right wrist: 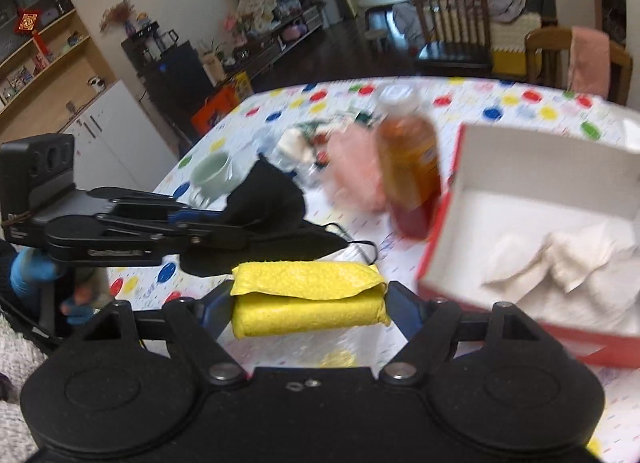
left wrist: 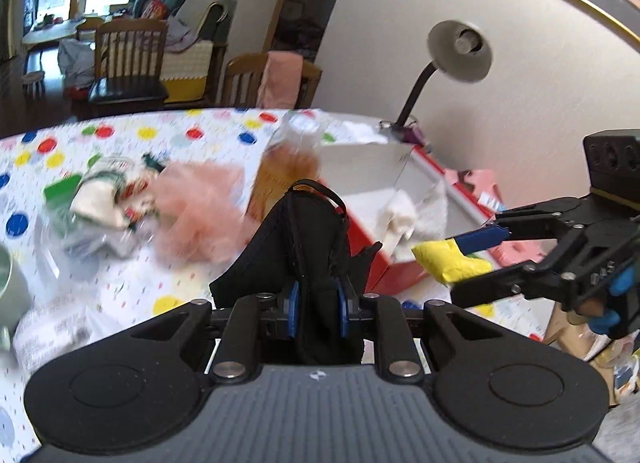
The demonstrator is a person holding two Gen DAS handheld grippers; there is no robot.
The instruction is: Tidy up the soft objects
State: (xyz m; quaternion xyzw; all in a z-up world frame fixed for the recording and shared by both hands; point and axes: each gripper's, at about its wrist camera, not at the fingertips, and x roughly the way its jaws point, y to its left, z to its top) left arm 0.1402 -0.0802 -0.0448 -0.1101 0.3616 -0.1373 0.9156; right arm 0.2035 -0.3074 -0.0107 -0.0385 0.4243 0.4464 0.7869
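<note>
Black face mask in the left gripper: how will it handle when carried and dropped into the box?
Probably floppy: the black face mask droops to both sides of the left gripper, which is pinched nearly shut on it. Likely very light, being thin fabric. Its ear loops dangle loose and might snag on the red box rim.
</note>
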